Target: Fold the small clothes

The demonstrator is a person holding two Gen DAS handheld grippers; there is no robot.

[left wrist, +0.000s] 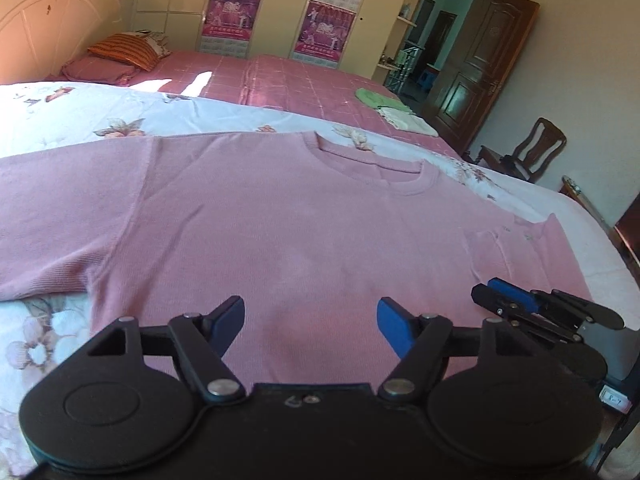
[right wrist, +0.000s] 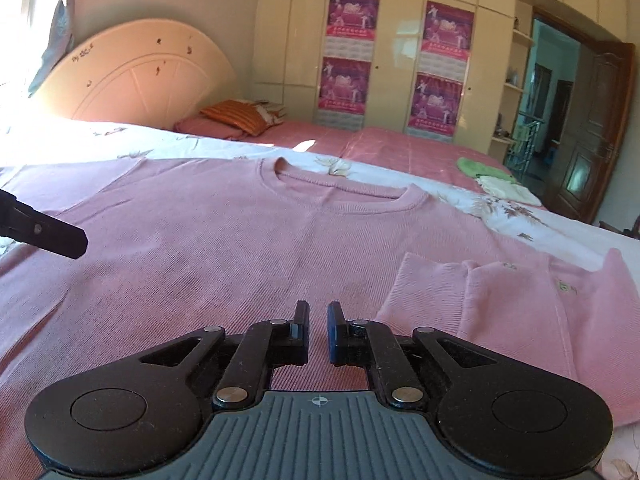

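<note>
A pink knit sweater [left wrist: 280, 220] lies flat, front up, on a floral white quilt [left wrist: 80, 116]; its collar points away. Its right sleeve [right wrist: 500, 300] is folded in over the body. My left gripper [left wrist: 310, 326] is open and empty, hovering above the sweater's lower middle. My right gripper [right wrist: 318, 330] hovers above the hem with its jaws nearly closed, a narrow gap between them, holding nothing. It also shows in the left wrist view [left wrist: 504, 294] at the right. The left gripper's fingertip [right wrist: 60, 240] shows at the left of the right wrist view.
A pink checked bedspread [left wrist: 280, 80] covers the far bed, with pillows [left wrist: 120, 56] by the headboard. Folded green and white clothes [left wrist: 388, 108] lie at its far right. A wooden chair [left wrist: 528, 152] and a dark door [left wrist: 472, 68] stand to the right.
</note>
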